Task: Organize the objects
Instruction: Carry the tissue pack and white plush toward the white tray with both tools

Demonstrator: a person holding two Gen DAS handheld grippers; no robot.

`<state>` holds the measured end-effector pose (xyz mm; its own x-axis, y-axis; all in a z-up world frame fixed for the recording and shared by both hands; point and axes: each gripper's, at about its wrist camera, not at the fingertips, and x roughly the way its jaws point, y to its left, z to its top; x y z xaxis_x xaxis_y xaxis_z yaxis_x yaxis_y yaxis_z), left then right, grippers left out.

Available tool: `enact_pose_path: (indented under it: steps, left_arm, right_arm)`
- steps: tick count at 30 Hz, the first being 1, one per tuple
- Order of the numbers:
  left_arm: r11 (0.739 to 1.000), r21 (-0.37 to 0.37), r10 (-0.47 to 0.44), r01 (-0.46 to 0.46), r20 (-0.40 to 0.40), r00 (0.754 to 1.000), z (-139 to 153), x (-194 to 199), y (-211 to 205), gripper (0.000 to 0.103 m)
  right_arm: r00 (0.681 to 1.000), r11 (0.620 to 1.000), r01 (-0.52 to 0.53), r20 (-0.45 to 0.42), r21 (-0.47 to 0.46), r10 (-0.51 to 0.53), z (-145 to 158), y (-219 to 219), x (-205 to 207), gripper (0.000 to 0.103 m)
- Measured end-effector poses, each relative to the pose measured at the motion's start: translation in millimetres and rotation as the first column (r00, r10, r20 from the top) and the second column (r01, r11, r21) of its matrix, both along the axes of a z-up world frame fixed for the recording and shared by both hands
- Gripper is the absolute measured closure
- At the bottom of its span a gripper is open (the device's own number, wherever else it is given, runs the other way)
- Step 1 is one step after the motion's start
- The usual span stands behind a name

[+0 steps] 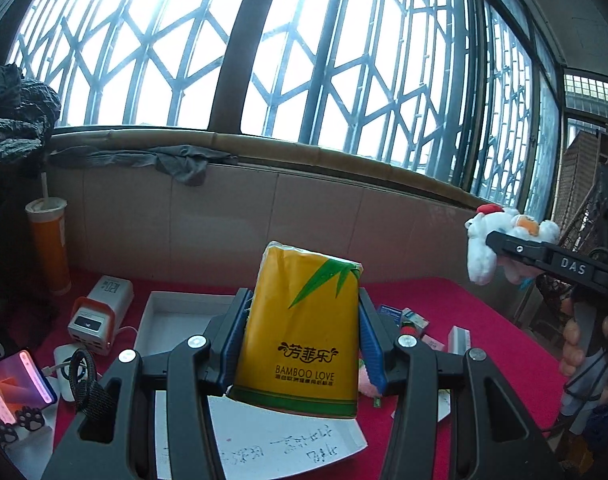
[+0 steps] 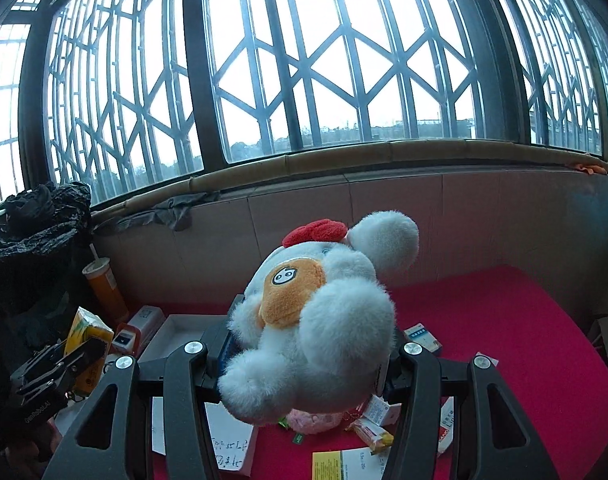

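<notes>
The left gripper [image 1: 302,320] has its jaws pinching a yellow tissue pack [image 1: 300,332] above the red table [image 1: 484,312]; right gripper [image 2: 304,356] jaws clamp a white plush toy [image 2: 316,320] aloft

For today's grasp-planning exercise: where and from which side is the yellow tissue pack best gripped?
Grip the yellow tissue pack across its two narrow sides, low on the body, coming end-on. Its flat, parallel sides suit the jaws, as the left gripper shows, leaving the soft broad face unsquashed.
</notes>
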<state>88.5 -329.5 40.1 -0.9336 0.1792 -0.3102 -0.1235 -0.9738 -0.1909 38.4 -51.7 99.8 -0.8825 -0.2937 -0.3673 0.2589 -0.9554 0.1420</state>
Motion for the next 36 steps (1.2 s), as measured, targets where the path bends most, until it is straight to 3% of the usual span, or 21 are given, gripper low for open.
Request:
enact_pose_path:
  steps: [8, 18, 27, 36]
  left_arm:
    - [0.994, -0.036, 0.100, -0.099, 0.033, 0.994, 2, -12, -22, 0.054]
    - [0.968, -0.103, 0.237, -0.230, 0.066, 0.969, -1, -21, -48, 0.054]
    - [0.952, -0.140, 0.285, -0.273, 0.072, 0.956, -1, -28, -63, 0.054]
    - [0.942, -0.167, 0.301, -0.292, 0.036, 0.953, 19, -46, -62, 0.054]
  right_arm:
    - [1.000, 1.000, -0.017, 0.021, -0.013, 0.017, 0, -21, -12, 0.045]
    - [0.997, 0.998, -0.060, 0.056, 0.010, 0.060, -14, -53, -24, 0.045]
    - [0.993, 0.996, -0.079, 0.091, 0.030, 0.076, -25, -79, -38, 0.045]
    - [0.992, 0.996, -0.088, 0.097, 0.023, 0.085, -21, -97, -47, 0.045]
